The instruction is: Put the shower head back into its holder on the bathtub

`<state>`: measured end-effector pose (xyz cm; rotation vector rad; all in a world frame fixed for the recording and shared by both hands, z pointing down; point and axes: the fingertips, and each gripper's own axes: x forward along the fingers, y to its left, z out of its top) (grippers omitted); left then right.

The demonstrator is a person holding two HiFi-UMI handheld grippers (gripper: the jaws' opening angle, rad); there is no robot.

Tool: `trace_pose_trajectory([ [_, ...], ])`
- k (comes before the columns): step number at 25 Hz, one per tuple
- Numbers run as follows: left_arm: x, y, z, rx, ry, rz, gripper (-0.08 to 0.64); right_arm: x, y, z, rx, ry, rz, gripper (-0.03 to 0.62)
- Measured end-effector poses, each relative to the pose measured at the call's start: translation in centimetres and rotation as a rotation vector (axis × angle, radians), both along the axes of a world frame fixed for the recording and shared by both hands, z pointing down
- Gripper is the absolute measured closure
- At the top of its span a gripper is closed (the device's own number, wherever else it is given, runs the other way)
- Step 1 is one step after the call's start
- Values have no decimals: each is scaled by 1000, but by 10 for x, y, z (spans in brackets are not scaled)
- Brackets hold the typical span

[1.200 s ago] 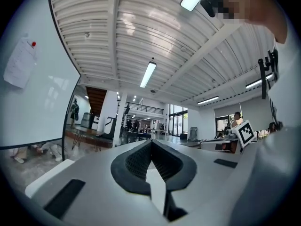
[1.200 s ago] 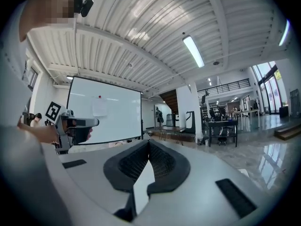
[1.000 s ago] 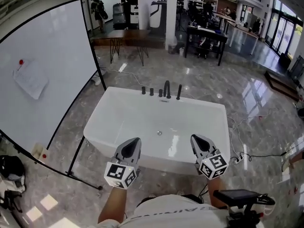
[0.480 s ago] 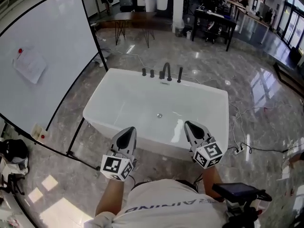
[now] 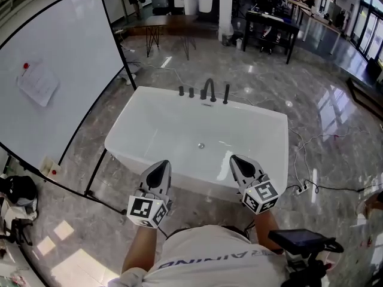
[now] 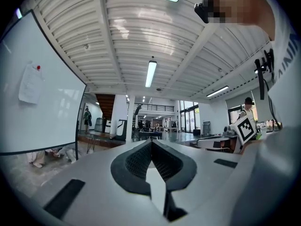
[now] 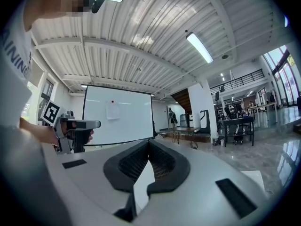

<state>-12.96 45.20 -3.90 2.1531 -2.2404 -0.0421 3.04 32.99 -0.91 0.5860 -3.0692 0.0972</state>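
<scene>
Left gripper [image 6: 151, 142]: jaws pressed together at the tips, nothing between them. Right gripper [image 7: 149, 141]: jaws likewise closed, empty. In the head view both sit at lower centre, side by side and apart, over the near edge of the white bathtub [image 5: 122, 127].

At upper centre of that view, a row of dark fittings stands on the tub's far rim: two short knobs [image 5: 186, 91], a curved spout [image 5: 209, 90], and a slim dark rod [image 5: 226, 93] at the right end. The rod is judged to be the shower head. At this size it cannot be determined whether it sits in its holder or beside it. It is well apart from both grippers, across the whole basin.

Handling assessment: probably rigid, smooth and slippery, moderately light, and possibly dragged by a hose that is not visible here. Recommended hold is across the mid-handle, below the spray end, keeping it upright for seating.

A whiteboard [image 5: 54, 82] stands to the left.
</scene>
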Motion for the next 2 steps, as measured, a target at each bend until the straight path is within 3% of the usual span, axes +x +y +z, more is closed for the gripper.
trace_pose_trajectory([
  [2,-4,3,6,-2,12,-5,543,-4,6,7,1,12,-11,581],
])
